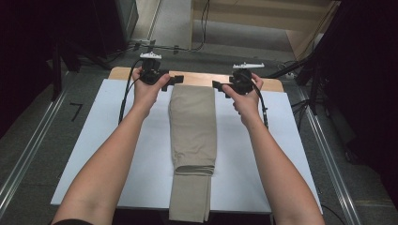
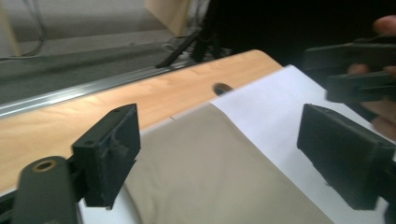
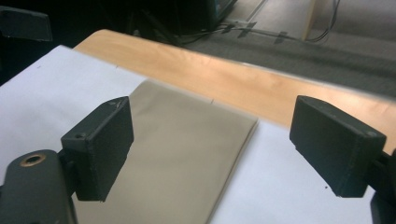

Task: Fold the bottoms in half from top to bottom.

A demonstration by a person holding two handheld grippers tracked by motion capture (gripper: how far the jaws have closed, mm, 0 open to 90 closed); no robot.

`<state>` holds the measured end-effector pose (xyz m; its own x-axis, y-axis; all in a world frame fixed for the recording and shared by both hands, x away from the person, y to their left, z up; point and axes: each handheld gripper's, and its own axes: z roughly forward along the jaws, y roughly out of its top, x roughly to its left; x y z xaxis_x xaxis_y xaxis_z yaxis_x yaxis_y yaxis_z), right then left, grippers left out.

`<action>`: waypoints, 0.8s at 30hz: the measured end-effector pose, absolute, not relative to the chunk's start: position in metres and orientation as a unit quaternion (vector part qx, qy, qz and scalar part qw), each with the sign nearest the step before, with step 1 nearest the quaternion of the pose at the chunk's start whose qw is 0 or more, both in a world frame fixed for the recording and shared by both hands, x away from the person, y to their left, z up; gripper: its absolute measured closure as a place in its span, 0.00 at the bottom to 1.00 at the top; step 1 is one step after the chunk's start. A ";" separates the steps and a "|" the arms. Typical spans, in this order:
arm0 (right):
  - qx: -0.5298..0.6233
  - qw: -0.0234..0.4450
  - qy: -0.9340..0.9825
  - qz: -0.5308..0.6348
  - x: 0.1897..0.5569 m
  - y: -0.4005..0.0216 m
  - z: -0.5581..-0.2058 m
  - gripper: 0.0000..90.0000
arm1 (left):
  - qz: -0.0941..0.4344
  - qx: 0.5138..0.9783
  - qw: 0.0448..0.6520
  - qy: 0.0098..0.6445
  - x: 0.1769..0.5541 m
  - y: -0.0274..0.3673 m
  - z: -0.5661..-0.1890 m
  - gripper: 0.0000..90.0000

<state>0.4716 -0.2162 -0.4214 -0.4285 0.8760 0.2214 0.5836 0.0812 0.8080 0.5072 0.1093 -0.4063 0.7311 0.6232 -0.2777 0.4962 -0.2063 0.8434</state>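
now both the left gripper and right gripper hover with fingers spread, empty, above the folded khaki trousers; regrip the near fold evenly at both edges.

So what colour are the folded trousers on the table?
Plain beige, no pattern. The folded trousers show best in the high view.

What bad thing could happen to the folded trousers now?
The trousers hang over the near edge of the white sheet, so that end might drag them off. The fold near the middle sits loose and might spring open if bumped. The left gripper and right gripper hang open just above the far end, so a jaw could catch the cloth and rumple it.
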 end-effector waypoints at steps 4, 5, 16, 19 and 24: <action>0.502 0.155 0.724 0.447 0.440 -0.219 -0.440 0.09 | 0.043 0.784 0.525 0.329 0.472 0.113 -0.415 0.14; 0.498 0.156 0.727 0.447 0.431 -0.219 -0.443 0.07 | 0.038 0.788 0.524 0.321 0.463 0.113 -0.417 0.14; 0.430 0.126 0.757 0.476 0.334 -0.209 -0.459 0.00 | -0.004 0.806 0.526 0.271 0.370 0.119 -0.453 0.08; 0.411 0.119 0.767 0.478 0.308 -0.201 -0.467 0.00 | -0.016 0.815 0.517 0.260 0.345 0.117 -0.464 0.00; 0.389 0.096 0.784 0.475 0.274 -0.191 -0.483 0.00 | -0.028 0.830 0.502 0.242 0.311 0.114 -0.480 0.00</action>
